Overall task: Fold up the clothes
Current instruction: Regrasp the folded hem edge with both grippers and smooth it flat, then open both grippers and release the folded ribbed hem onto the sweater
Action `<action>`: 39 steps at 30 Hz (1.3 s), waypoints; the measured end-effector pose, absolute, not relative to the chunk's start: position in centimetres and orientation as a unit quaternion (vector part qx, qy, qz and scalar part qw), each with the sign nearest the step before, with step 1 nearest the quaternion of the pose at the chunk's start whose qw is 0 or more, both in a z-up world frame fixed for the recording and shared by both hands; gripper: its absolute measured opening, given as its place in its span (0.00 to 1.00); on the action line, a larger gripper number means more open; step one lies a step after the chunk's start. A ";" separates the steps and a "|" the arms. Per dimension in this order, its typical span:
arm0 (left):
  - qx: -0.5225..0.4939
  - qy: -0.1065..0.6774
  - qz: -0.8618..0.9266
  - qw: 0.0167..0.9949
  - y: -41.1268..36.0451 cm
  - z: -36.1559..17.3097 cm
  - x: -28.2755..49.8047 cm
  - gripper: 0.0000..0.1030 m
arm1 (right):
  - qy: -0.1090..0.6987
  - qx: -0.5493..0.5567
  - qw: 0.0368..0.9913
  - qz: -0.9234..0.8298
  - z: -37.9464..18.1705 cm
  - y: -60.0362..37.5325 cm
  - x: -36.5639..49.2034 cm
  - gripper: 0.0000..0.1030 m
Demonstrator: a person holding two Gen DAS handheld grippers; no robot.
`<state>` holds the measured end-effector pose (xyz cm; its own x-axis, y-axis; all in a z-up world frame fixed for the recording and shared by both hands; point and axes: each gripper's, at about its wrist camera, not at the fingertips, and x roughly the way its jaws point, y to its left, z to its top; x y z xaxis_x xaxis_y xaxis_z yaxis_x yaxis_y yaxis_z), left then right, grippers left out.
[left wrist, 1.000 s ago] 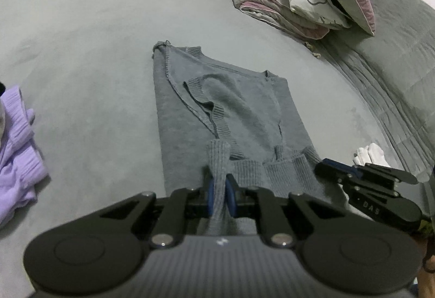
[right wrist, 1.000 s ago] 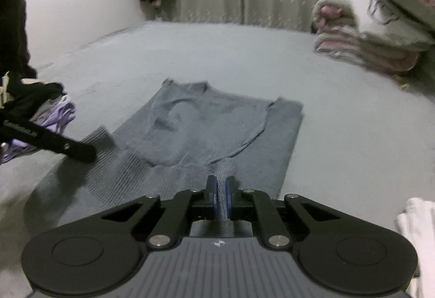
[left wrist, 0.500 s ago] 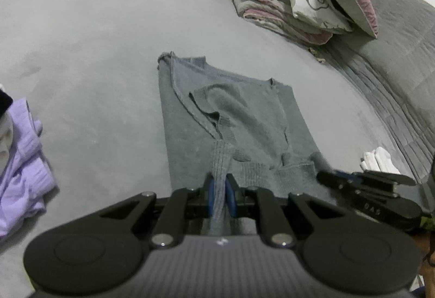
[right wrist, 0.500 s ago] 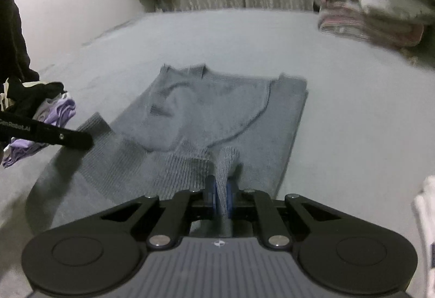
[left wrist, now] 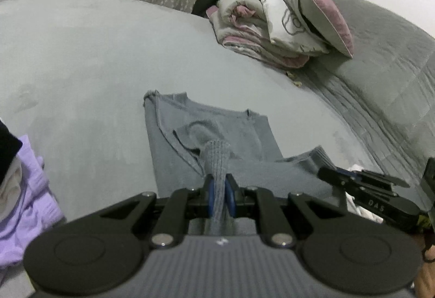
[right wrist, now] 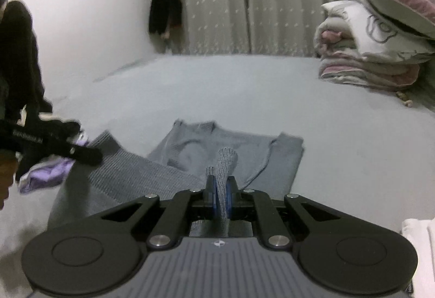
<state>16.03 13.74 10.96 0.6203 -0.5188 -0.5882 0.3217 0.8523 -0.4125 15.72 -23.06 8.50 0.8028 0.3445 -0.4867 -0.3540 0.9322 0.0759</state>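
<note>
holding a ribbed hem corner each, the left gripper point(left wrist: 219, 196) and the right gripper point(right wrist: 222, 198) are both clenched on the grey knitted sweater point(left wrist: 217, 135), and the knit bunches up in a thick roll between the blue pads point(left wrist: 229, 196). the rest of the sweater lies flat on the grey bed cover point(left wrist: 95, 67) just ahead of both grippers, neckline farthest away.

what could go wrong, as i judge it: the thick rib may slide out of one pinch if the two hands go forward at unequal speed, and then the fold would land crooked. the sleeves folded on top may also shift if the hem drags over them.

no container is in view. beside the left gripper, on its outer side, a loose lilac garment point(left wrist: 30, 205) lies. far ahead on the right gripper's side, a pile of folded quilts and pillows point(right wrist: 375, 53) sits.
</note>
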 end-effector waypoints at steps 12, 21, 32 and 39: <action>-0.110 0.411 -0.165 0.890 12.3 5.4 20.1 0.19 | 0.334 -0.026 0.934 0.123 4.0 -23.0 19.7 0.10; -0.045 0.364 -0.175 0.914 10.7 8.3 17.3 0.18 | 0.292 -0.033 0.950 0.106 5.6 -23.0 18.7 0.17; 0.003 0.384 -0.214 0.898 6.6 5.2 16.7 0.18 | 0.341 -0.054 0.931 0.120 2.7 -21.0 19.2 0.17; -0.015 0.400 -0.197 0.895 7.8 5.3 16.4 0.16 | 0.354 -0.053 0.928 0.099 3.4 -20.8 18.9 0.22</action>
<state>16.44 7.77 5.28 0.6029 -0.3641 -0.7099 0.3398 0.9222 -0.1844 18.91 -20.79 3.38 0.7292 0.1470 -0.6683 -0.2218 0.9747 -0.0275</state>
